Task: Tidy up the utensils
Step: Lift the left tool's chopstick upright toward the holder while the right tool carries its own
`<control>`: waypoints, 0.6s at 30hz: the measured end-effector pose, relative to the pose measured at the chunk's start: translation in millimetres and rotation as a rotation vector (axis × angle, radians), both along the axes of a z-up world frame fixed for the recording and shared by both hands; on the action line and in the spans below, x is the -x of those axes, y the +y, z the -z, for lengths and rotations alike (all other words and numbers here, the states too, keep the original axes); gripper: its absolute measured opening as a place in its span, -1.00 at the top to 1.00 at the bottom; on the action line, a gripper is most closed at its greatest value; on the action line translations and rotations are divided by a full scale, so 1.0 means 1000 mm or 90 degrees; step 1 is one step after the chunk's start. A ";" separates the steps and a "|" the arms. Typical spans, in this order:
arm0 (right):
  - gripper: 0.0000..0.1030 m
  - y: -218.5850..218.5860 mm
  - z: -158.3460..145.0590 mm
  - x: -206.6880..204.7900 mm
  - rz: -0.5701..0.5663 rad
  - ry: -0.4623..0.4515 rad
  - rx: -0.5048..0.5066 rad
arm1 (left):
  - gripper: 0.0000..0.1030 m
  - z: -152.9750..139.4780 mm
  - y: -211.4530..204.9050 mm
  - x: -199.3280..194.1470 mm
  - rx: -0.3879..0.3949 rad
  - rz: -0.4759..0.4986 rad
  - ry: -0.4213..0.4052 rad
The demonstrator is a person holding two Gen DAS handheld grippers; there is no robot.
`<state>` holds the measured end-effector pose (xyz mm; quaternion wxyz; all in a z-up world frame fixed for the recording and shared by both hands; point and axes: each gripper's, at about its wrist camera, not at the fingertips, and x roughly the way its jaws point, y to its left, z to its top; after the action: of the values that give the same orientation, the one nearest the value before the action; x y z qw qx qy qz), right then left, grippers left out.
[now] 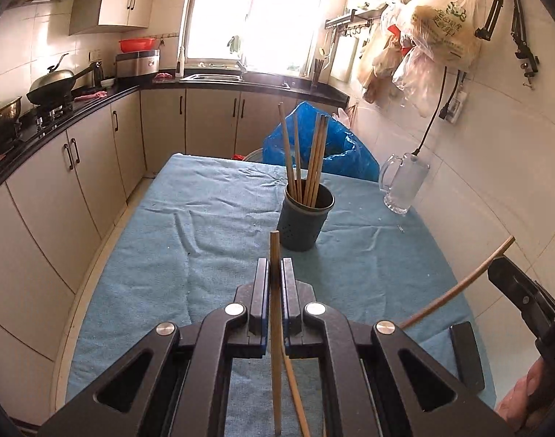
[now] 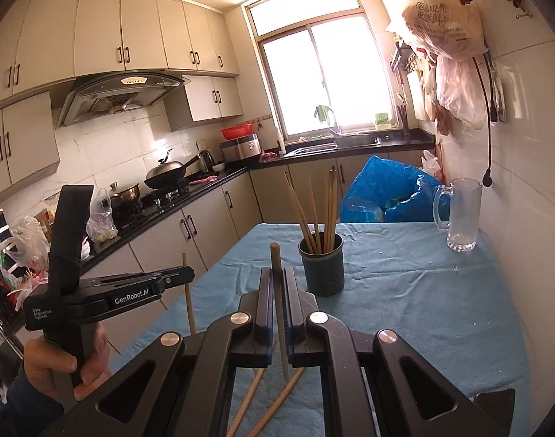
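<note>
Daylight blows out the window (image 2: pixel 324 76), leaving warm glare on walls; fisheye edges bend and darken.

Five chopsticks (image 1: pixel 306 160) in one holder (image 1: pixel 303 220)

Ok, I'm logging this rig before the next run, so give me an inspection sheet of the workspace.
Surface: table under a wrinkled blue cloth, with small specks.
Job's things: holder upright with several chopsticks in it; two loose chopsticks on the cloth near the front edge.
Clutter: glass mug at the wall side; blue bag behind the table.
Grippers: left gripper shut on a chopstick; right gripper shut on another chopstick.
Cables: black cord hangs down the wall toward the mug.
Surroundings: kitchen counter, wok on the stove, sink under a bright window, plastic bags on wall hooks.
</note>
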<state>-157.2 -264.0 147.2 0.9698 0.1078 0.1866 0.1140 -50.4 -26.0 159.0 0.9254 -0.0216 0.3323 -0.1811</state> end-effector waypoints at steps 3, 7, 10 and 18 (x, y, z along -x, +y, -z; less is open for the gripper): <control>0.91 -0.001 0.001 0.001 -0.001 0.002 -0.005 | 0.90 -0.005 0.001 0.007 -0.001 0.001 -0.008; 0.91 -0.005 0.001 0.003 -0.003 0.004 -0.012 | 0.90 -0.012 0.001 0.013 0.000 0.002 -0.019; 0.91 -0.005 -0.001 0.006 -0.003 -0.001 -0.010 | 0.90 -0.016 0.002 0.016 0.001 0.001 -0.023; 0.96 -0.004 -0.004 0.008 -0.002 -0.007 -0.004 | 0.90 -0.024 0.000 0.020 0.003 0.006 -0.033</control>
<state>-165.6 -267.6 151.2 0.9703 0.1096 0.1814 0.1166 -70.1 -25.9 182.9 0.9329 -0.0174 0.3076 -0.1866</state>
